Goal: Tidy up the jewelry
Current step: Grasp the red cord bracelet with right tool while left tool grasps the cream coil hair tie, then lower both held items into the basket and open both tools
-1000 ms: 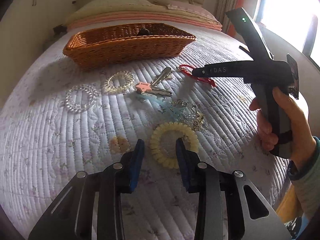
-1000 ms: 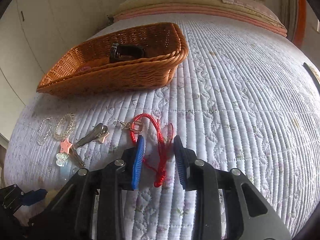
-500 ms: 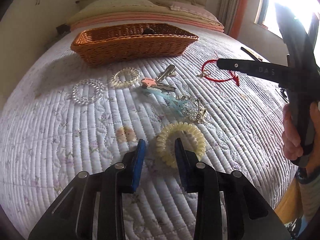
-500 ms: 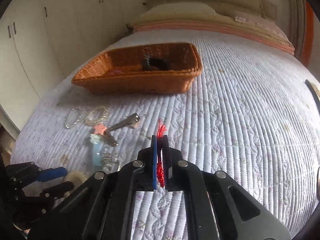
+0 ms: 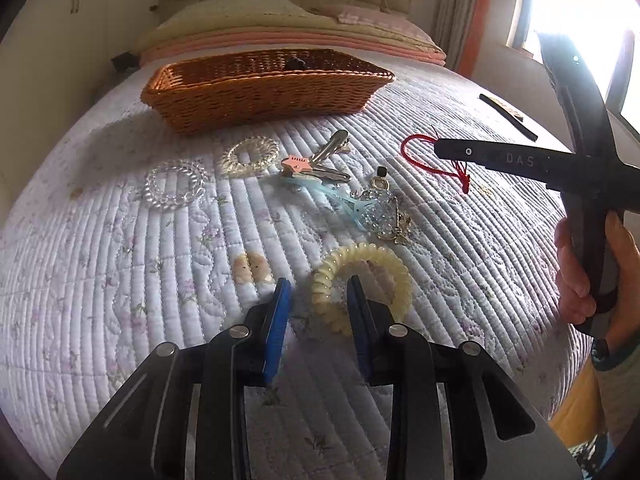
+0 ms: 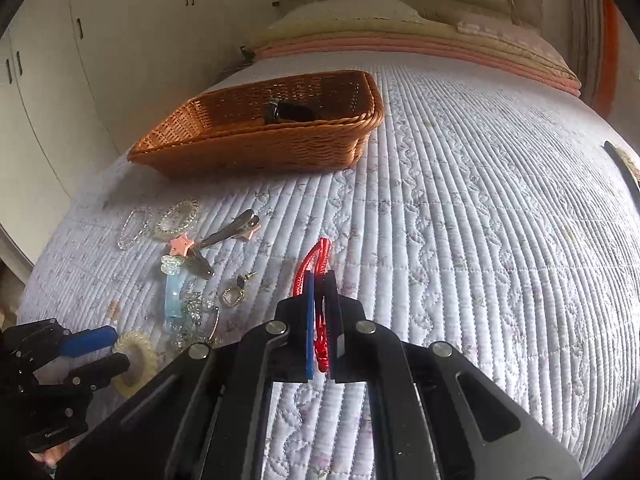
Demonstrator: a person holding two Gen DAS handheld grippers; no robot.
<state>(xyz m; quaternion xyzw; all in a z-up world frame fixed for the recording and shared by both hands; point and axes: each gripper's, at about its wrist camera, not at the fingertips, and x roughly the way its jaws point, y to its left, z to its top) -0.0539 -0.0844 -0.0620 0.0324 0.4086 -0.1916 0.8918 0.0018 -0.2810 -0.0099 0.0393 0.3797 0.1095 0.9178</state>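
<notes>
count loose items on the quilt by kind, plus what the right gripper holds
Spiral coil hair ties: 3 (cream, amber-clear, clear)
Hair clips: 3 (pink star, silver, blue)
Crystal charm cluster: 1
Red cord bracelet, held by right gripper: 1
Total: 8

Quilted bedspread (image 6: 460, 208), folded blankets (image 6: 420, 46), white wardrobe (image 6: 132, 40); perhaps a curtain (image 5: 472, 16).

A quilted bed (image 5: 120, 264) carries everything. On it lie a wicker basket (image 5: 256, 96), coiled hair ties (image 5: 362, 288), hair clips (image 5: 316, 160) and a sparkly charm (image 5: 378, 210).
</notes>
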